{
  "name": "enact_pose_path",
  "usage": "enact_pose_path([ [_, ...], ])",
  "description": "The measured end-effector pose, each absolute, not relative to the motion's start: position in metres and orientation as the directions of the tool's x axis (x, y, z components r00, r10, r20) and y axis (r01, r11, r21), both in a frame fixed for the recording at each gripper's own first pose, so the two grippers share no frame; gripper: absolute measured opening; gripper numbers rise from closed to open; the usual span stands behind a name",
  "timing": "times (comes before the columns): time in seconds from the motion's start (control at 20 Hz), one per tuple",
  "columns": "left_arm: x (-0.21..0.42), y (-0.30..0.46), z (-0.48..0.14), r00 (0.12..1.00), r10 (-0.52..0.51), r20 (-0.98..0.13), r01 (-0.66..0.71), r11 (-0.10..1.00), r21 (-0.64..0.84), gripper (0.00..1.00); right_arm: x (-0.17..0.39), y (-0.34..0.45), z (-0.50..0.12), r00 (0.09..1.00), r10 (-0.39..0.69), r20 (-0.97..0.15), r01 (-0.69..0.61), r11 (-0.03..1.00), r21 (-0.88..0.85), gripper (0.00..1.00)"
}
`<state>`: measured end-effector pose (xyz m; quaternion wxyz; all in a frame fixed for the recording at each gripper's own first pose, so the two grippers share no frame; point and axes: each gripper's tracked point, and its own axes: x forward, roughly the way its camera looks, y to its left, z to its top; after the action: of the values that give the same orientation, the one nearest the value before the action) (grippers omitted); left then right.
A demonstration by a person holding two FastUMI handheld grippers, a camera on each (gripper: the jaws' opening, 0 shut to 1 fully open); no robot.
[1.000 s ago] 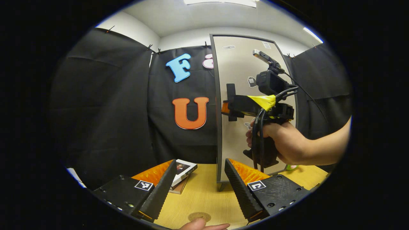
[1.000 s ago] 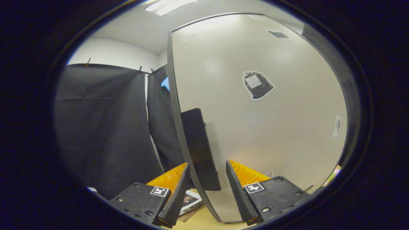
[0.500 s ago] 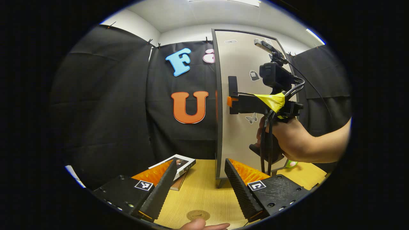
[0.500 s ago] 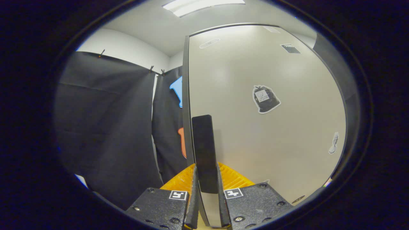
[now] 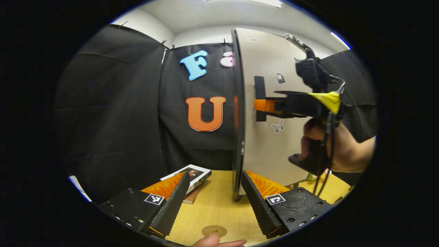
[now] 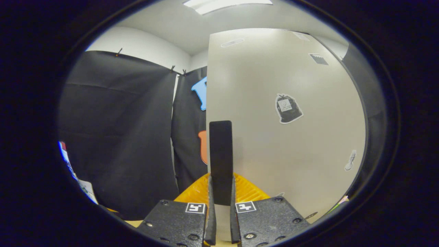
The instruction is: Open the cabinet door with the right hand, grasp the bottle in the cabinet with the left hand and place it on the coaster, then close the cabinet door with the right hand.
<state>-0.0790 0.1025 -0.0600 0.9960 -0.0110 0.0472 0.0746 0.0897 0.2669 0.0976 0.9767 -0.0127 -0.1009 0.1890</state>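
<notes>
Right gripper view: the right gripper point(image 6: 221, 219) has its fingers clamped on the black handle point(image 6: 221, 161) of the cabinet door point(image 6: 284, 144), which stands ajar. The left gripper point(image 5: 214, 202) hangs with fingers spread above the tabletop point(image 5: 216, 209), near the coaster point(image 5: 213, 230) and a book point(image 5: 192, 175).

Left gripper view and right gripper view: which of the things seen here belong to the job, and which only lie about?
Belong to the job:
- cabinet door, edge toward the left gripper
- door handle, clamped by the right gripper
- coaster on the table

Only lying about:
- boxed book
- stickers on the door
</notes>
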Motion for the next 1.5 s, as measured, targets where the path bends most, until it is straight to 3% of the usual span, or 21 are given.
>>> enact_pose_path([
  [0.5,-0.074,0.113,-0.067,0.987,0.117,-0.108,-0.121,0.992,-0.038,0.92,0.021,0.238,0.081,0.925,0.368,0.098,-0.357,0.927,-0.111,0.20],
  [1.25,-0.077,0.085,-0.077,0.987,0.039,-0.156,-0.035,0.999,0.024,0.92,-0.064,0.164,0.071,0.911,0.404,0.083,-0.388,0.908,-0.157,0.20],
  [1.5,-0.074,0.046,-0.082,0.983,0.025,-0.180,-0.015,0.998,0.055,0.92,-0.091,0.123,0.068,0.926,0.367,0.090,-0.355,0.926,-0.124,0.13],
])
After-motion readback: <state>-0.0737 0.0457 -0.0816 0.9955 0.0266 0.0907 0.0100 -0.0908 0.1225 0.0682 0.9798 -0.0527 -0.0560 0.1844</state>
